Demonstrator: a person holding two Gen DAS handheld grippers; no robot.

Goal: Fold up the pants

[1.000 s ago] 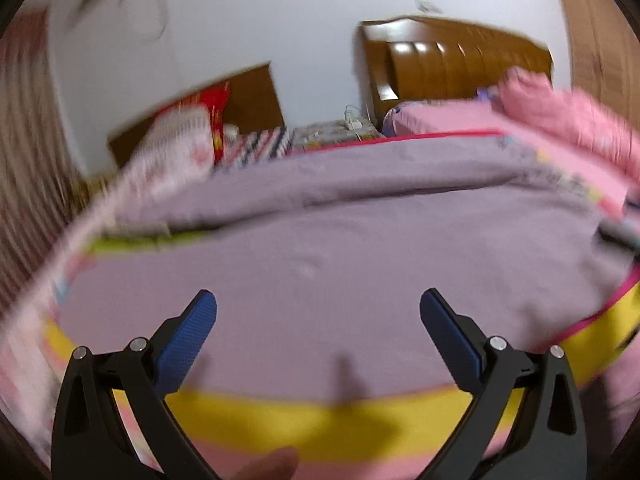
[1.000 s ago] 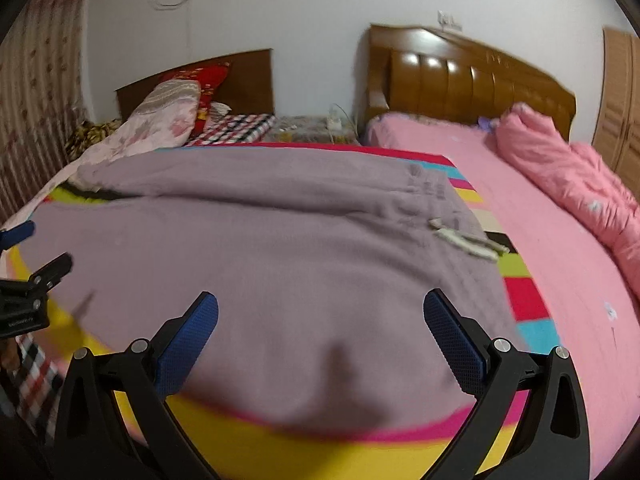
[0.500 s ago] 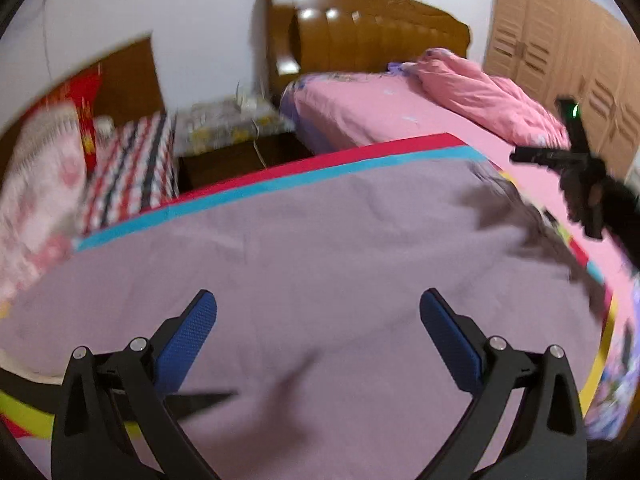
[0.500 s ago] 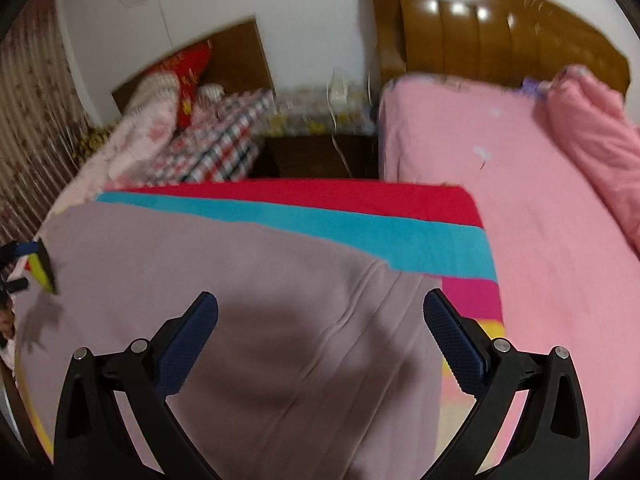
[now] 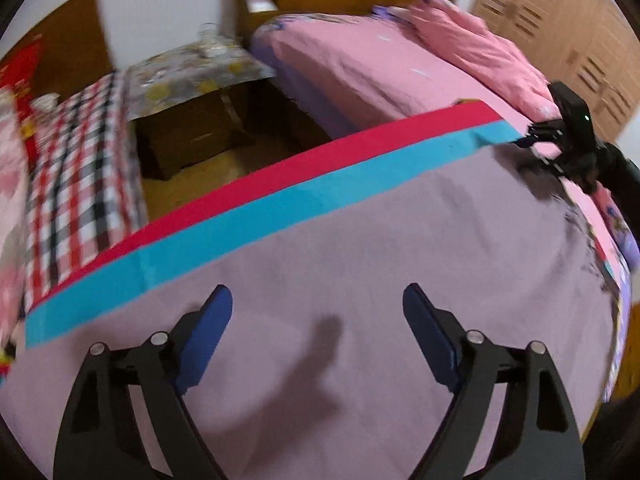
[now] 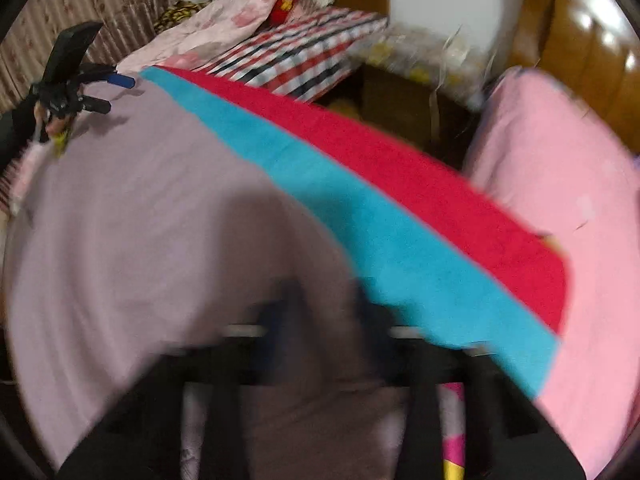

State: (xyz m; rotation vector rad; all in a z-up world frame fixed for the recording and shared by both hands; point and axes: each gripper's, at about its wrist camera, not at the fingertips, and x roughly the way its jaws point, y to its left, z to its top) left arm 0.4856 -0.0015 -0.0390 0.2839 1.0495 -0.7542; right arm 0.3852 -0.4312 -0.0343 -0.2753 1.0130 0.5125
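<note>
Mauve pants point(image 5: 360, 240) lie spread flat over a striped blanket on the bed. My left gripper point(image 5: 316, 292) hangs just above their near part, tilted down. Its jaws are closing but still wide, with only flat cloth under them and nothing pinched. The right gripper point(image 5: 560, 148) shows small at the pants' far right edge, by the teal stripe. In the blurred right wrist view the right gripper point(image 6: 322, 312) is closing, its fingers close together with a raised fold of the pants point(image 6: 140, 220) between them. The left gripper point(image 6: 80, 92) shows at the upper left.
The blanket's teal and red bands point(image 5: 280, 200) run along the pants' far edge. Beyond it is a gap with a wooden nightstand point(image 5: 192, 128). A pink bed point(image 5: 380, 60) lies to the right, checked bedding point(image 5: 72, 160) to the left and a wardrobe point(image 5: 580, 40) at the far right.
Both grippers swept across the bed toward the pants' far edge and tilted down. The right jaws went from wide apart to nearly together on cloth. The left jaws narrowed slightly.
</note>
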